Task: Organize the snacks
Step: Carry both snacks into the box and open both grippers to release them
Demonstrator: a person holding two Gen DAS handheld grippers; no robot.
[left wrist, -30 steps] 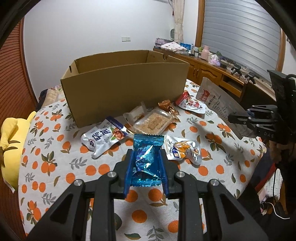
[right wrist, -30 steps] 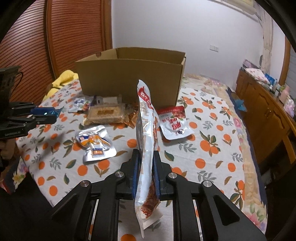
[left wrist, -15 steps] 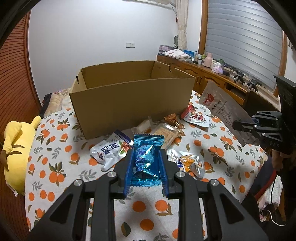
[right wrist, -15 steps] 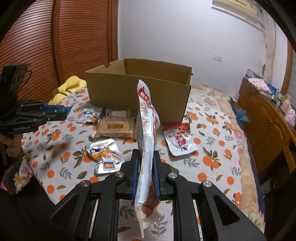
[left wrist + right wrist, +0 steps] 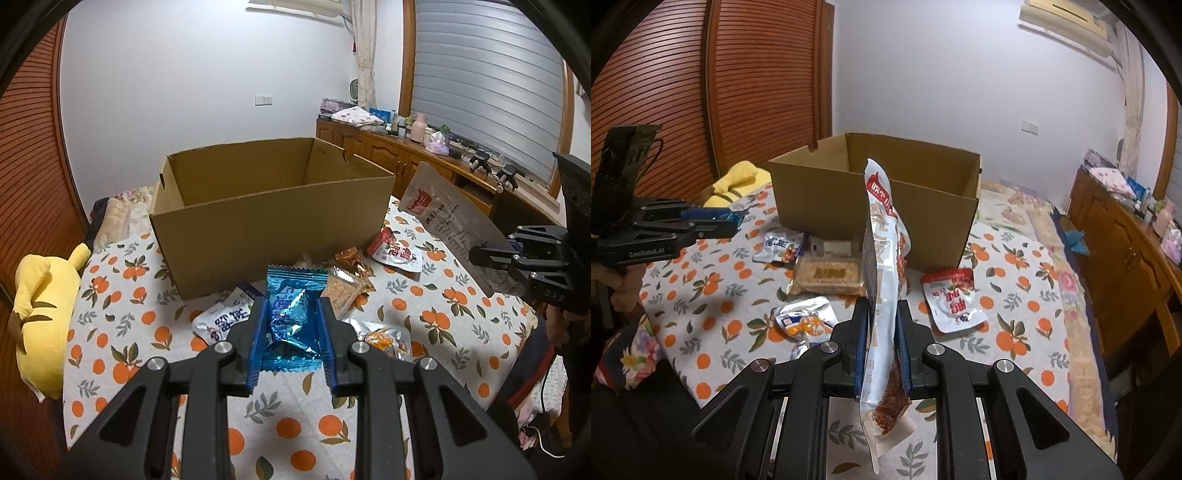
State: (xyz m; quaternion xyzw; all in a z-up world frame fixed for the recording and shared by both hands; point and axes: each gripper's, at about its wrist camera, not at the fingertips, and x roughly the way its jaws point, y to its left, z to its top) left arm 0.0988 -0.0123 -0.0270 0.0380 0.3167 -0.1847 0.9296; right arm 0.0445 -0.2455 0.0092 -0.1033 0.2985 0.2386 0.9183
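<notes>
Place: I am in a home bedroom.
Clues: a yellow plush toy (image 5: 44, 314), a wooden dresser (image 5: 1123, 240), a flowery cloth (image 5: 122, 325) under my snacks.

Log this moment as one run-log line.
left tongs: shut on blue packet | right tongs: shut on tall pouch | cardboard box: open, empty where visible

A crinkled blue foil snack packet (image 5: 291, 314) is hanging above the table, in front of the open cardboard box (image 5: 266, 206); a tall white-and-red snack pouch (image 5: 884, 295) is standing edge-on, nearly upright.
</notes>
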